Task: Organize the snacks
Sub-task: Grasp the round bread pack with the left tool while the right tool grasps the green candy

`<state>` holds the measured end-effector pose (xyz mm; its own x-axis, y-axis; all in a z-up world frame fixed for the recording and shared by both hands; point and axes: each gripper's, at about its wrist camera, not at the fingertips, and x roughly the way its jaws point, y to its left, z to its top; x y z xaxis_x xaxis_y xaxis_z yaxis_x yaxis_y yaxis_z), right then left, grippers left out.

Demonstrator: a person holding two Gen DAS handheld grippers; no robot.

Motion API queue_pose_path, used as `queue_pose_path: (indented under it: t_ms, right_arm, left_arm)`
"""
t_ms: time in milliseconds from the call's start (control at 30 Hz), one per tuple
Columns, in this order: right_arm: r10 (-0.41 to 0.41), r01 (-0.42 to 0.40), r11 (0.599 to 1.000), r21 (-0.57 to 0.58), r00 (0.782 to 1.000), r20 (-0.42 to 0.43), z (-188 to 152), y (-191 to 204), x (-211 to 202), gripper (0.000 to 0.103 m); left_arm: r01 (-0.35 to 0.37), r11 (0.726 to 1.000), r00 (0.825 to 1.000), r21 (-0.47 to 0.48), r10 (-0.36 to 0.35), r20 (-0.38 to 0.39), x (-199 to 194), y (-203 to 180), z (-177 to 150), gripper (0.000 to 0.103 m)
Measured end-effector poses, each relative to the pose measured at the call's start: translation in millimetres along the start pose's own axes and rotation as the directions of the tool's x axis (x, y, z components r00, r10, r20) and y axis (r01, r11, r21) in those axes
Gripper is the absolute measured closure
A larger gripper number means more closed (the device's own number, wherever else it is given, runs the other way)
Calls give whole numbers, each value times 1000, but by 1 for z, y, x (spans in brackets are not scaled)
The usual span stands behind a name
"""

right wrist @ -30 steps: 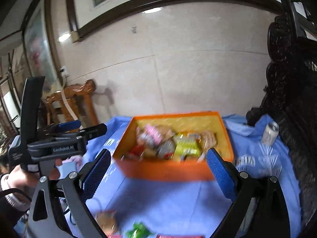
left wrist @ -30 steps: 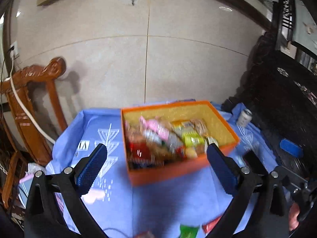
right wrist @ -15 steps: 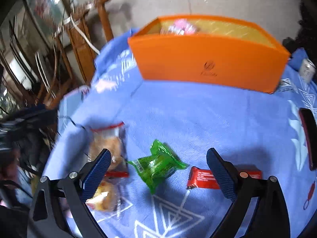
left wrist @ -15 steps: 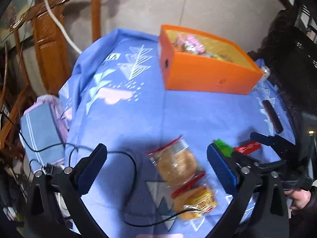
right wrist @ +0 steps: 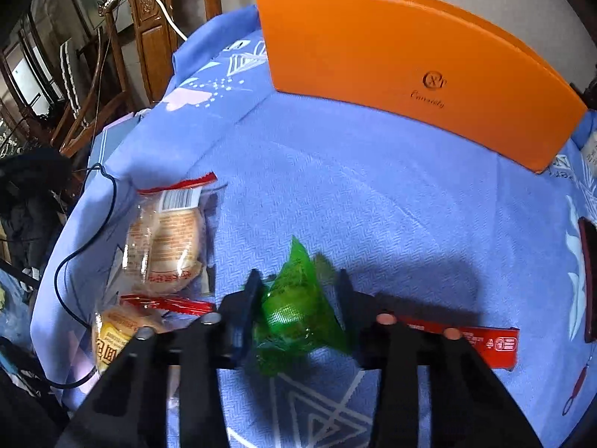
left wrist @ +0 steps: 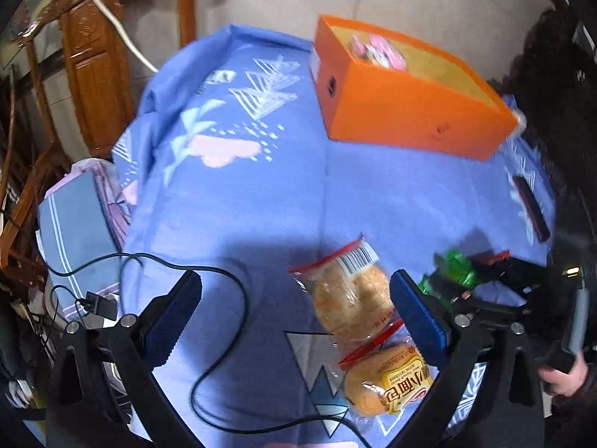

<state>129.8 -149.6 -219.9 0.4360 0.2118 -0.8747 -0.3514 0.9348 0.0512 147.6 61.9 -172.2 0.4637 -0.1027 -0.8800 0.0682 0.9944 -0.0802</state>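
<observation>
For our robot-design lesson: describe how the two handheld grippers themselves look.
Both are black frames with silver bolt heads. The left gripper carries flat blue ribbed pads on angled black arms. The right gripper has the same dark pads, plus two reddish bolt heads.

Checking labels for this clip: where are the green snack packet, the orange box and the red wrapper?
green snack packet [right wrist: 294,313], right wrist view, packet's middle
orange box [right wrist: 410,56], right wrist view, front wall
red wrapper [right wrist: 492,343], right wrist view, right end
</observation>
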Motion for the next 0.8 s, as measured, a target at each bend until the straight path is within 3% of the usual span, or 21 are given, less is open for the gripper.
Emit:
queue_pose_path:
  t_ms: [133,267,433,533,567,600,667,800]
  right_arm:
    - [-11,9,1000,29,999,51,1,-8,-19,73]
    - [-18,12,997,77,997,70,-1,-19,-30,73]
    - [-13,3,992,124,996,84,-7,-28,-42,73]
    - [-22,10,989,147,996,85,-8,-31,-42,72]
    - [-26,12,988,152,996,86,-8,-32,-43,72]
    - [-28,13,987,163,996,88,-8,-34,-43,72]
    - [-31,13,981,191,995,92,-9,-40,-46,72]
    - [-37,17,979,205,995,95,-9,-42,-46,72]
  left_arm:
    - [25,999,997,32,-23,-73,31,-20,-3,4]
    - [43,999,983,-13,-45,-178,63,-32,-4,4]
    - [33,997,973,-73,-49,-224,85,-43,-5,4]
    - [14,999,976,-52,-25,-217,92,-54,-5,4]
    - [8,999,978,-38,-15,-209,91,-57,-6,9]
    - [-5,1000,981,-28,-1,-193,89,-60,-7,23]
    - [-2,1000,984,-6,1,-177,85,-62,-8,33]
    - [36,999,986,-10,-37,-164,82,-64,-10,34]
